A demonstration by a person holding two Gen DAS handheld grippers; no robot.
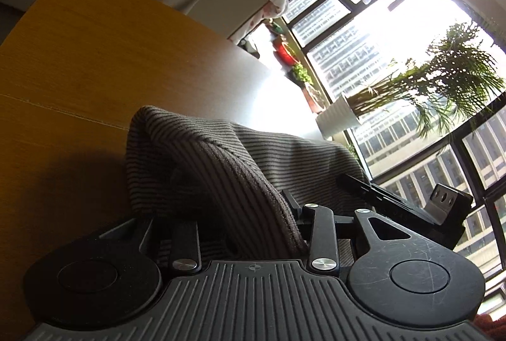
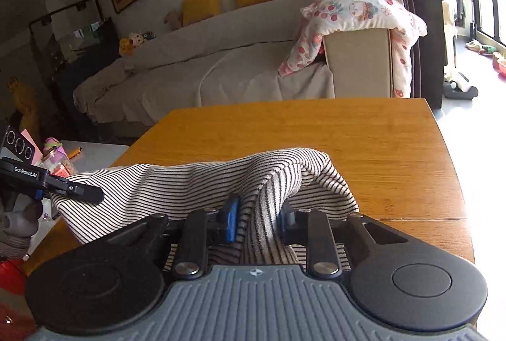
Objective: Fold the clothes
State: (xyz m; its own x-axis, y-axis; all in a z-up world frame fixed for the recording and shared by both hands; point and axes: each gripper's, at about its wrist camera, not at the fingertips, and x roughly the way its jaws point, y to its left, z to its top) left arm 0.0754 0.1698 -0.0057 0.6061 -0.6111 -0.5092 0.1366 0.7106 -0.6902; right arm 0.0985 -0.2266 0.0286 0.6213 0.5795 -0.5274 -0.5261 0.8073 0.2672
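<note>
Both tongs pinch the striped garment: the right tongs (image 2: 257, 221) clamp a bunched fold at lower centre of the right view, the left tongs (image 1: 246, 214) another fold, the striped garment (image 2: 196, 183) sagging between them above the table (image 2: 363, 145). Judgement: hold both grips level, keep the cloth taut, and lay it flat before creasing. The garment's type, full outline and lower edges are hidden behind the tongs.

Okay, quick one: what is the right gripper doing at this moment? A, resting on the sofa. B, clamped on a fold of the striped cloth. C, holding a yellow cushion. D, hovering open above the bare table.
B: in the right wrist view the right gripper has its blue-padded fingers pressed in on a bunched fold of the striped cloth, which lies over the wooden table.
</note>
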